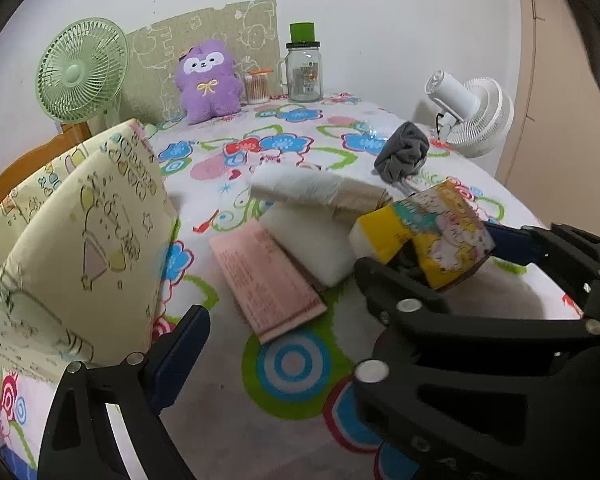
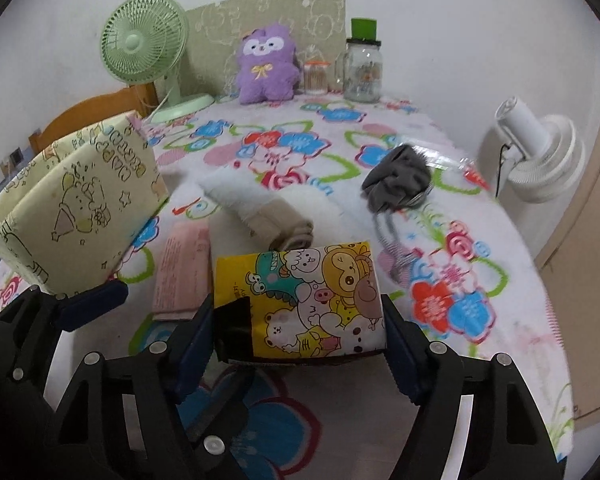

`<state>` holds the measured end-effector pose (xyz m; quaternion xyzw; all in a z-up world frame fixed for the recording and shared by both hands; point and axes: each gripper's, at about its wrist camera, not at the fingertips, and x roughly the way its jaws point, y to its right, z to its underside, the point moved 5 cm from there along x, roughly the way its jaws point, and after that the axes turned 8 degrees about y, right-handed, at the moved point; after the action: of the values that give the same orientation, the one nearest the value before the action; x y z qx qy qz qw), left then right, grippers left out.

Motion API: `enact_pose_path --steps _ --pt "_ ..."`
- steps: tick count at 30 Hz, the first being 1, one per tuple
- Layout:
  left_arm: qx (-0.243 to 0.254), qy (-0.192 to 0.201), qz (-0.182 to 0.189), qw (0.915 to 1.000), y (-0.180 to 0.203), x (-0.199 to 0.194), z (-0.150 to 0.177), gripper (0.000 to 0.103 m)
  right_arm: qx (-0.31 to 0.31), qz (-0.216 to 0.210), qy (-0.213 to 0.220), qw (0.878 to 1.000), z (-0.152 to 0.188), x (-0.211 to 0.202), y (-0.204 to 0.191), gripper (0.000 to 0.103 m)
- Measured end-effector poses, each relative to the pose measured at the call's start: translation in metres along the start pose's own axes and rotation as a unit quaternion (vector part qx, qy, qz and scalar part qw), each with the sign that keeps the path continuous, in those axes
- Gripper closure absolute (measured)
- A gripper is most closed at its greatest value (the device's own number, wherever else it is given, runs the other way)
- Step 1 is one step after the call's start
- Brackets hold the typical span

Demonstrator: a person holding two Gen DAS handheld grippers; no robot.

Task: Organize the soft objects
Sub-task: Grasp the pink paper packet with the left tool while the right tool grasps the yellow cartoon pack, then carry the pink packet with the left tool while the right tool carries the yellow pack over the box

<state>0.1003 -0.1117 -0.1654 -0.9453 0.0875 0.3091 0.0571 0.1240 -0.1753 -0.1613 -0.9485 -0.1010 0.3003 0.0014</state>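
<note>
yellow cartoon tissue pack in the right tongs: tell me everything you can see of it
The yellow tissue pack is a soft plastic-wrapped block printed with cartoon animals: monkey, pig, bear, crocodile. The right tongs hold it by its two sides, lifted off the floral tablecloth, printed face up toward the camera. In the left wrist view it hangs tilted above the white sponge block.

Black hand-held gripper (image 2: pixel 296 320), blue pads (image 2: pixel 192 344), silver screws.

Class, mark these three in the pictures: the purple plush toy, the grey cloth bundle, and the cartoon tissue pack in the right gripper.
purple plush toy (image 2: pixel 266 76): right wrist view, on its belly below the yellow bow.
grey cloth bundle (image 2: pixel 398 182): right wrist view, centre of the crumpled fabric.
cartoon tissue pack (image 2: pixel 320 300): right wrist view, middle of its printed face.
</note>
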Motion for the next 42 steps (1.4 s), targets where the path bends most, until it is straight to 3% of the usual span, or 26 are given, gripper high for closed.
enact_pose_path --steps 6,18,31,42 --pt "-0.005 0.01 -0.014 0.9998 0.003 0.003 -0.009 0.01 0.007 0.016 0.022 1.0 -0.013 -0.01 0.015 0.026" --pt "-0.046 -0.012 -0.045 0.9979 -0.009 0.02 -0.014 0.022 0.036 0.032 0.028 0.998 -0.024 -0.006 0.037 0.026" --pt "-0.069 -0.023 -0.026 0.997 -0.017 0.026 -0.012 0.06 0.038 0.028 0.016 0.999 -0.026 0.008 0.034 0.026" --pt "-0.064 -0.011 -0.02 0.9977 -0.018 0.007 -0.015 0.064 0.027 0.03 0.021 0.999 -0.027 -0.001 0.019 0.026"
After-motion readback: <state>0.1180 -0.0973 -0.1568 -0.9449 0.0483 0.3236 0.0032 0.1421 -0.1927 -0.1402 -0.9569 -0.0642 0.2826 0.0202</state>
